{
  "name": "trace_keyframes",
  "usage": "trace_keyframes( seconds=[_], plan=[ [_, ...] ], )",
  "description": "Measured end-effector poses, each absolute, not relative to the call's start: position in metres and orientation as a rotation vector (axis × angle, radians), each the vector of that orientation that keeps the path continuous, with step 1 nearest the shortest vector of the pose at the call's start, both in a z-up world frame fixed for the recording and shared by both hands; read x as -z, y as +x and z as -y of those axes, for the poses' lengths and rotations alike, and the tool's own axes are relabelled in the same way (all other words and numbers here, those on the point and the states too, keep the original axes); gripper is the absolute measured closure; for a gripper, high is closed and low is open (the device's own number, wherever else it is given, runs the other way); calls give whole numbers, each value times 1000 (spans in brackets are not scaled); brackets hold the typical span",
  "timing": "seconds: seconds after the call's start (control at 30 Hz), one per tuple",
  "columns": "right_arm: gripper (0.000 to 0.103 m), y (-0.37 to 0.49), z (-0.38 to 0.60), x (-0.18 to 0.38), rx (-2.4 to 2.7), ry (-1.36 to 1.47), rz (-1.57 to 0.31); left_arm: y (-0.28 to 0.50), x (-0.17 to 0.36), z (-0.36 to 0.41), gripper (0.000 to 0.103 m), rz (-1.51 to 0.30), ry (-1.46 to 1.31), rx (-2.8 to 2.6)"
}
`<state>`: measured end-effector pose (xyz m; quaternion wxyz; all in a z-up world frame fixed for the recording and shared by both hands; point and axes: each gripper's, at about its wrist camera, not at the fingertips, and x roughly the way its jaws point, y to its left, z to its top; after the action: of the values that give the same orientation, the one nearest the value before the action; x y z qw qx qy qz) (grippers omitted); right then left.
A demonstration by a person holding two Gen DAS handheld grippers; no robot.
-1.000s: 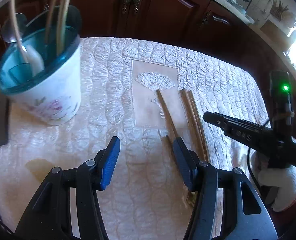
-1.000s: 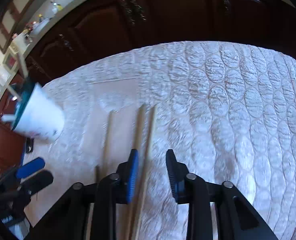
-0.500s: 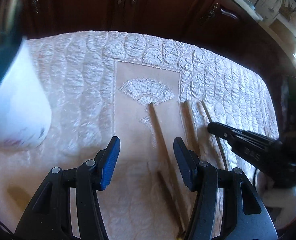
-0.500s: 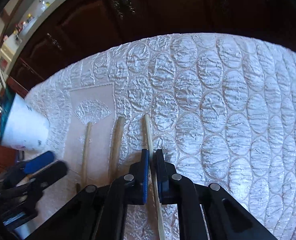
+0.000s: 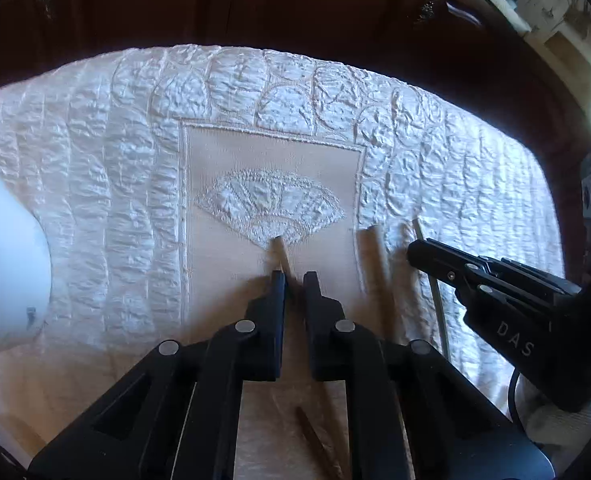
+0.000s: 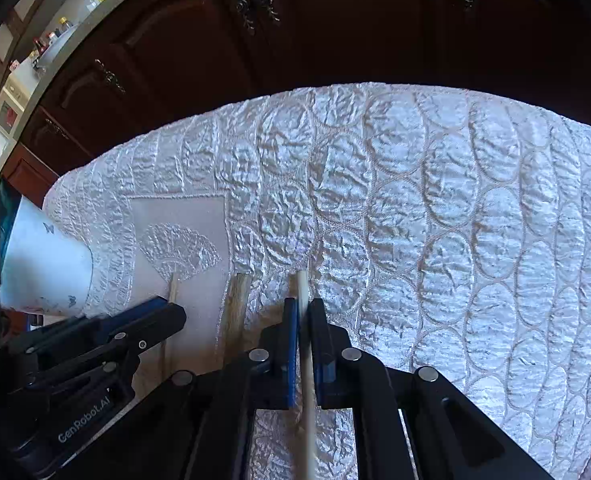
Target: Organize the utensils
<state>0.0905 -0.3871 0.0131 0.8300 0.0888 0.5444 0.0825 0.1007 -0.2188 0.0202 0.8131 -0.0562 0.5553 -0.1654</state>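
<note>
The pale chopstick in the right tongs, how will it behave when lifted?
The pale chopstick looks thin and straight, so probably stiff and light. The right tongs pinch it near one end, so it may pivot or droop. Its smooth surface could slip.

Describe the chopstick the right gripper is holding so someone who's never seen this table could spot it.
On the white quilted tablecloth, three sticks lie right of the embroidered fan panel. It is the rightmost, a pale thin chopstick, pinched by the right gripper, paler than the thick brown wooden stick beside it.
</note>
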Motion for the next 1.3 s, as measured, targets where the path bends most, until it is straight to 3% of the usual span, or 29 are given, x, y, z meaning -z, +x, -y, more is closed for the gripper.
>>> trace_keyframes(
  seconds=[0.7,1.03,1.3],
  plan=[
    [98,-30,389,-158,-334,195,-861,-5,-150,155,97,-923,-171,468],
    [98,-53,365,-173,-385,211,-828,-39,-185,136,98,-833,-158,476],
    [98,-59,353,-175,-401,202,-842,-43,-180,122,98,-844,-173,457]
  ],
)
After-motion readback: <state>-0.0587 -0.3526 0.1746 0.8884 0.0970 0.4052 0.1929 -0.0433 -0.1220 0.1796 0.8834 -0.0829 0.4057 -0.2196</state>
